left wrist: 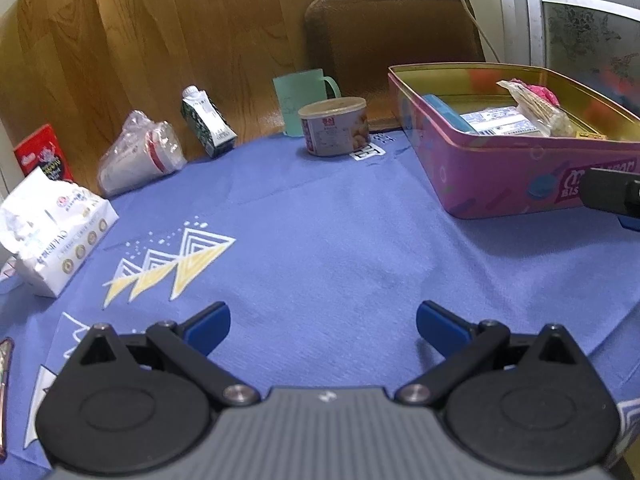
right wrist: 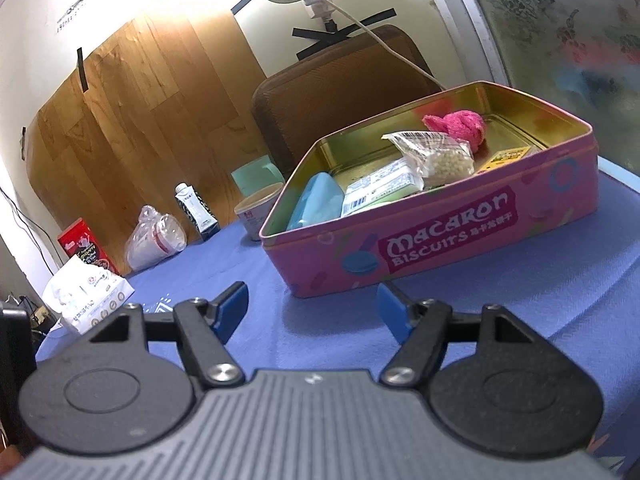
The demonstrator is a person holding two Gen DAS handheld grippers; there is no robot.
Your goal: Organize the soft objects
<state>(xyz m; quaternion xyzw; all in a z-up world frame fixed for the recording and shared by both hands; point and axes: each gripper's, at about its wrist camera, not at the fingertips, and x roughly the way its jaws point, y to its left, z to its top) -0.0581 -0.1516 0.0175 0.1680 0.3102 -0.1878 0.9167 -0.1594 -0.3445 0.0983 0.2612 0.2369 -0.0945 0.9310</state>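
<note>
Left gripper: jaws spread wide, nothing between them; it hovers over bare blue cloth at the near middle of the table.
Right gripper: jaws also spread and empty; it sits just in front of the near wall of the pink tin.
Deciding relation: judging by what lies outside the tin, the tissue pack looks like the soft thing left to gather; it lies far to the left of the left gripper and somewhat ahead of it, at the left edge of the cloth; its long axis runs from near-left to far-right, slanted to the gripper's line of sight.
Nearer hand: the left, by my reading; the right gripper is beside the tin, well apart from the pack.
Destination: the tin stands at the right of the table, open at the top, ahead and to the right of the left gripper.
Count in the tin: one blue pouch; one flat printed packet; one clear bag of white beads; one pink fluffy item; one yellow packet, partly hidden.
Count outside the tin: one tissue pack; one bagged stack of cups; one carton; one can; one green mug; one red box.
</note>
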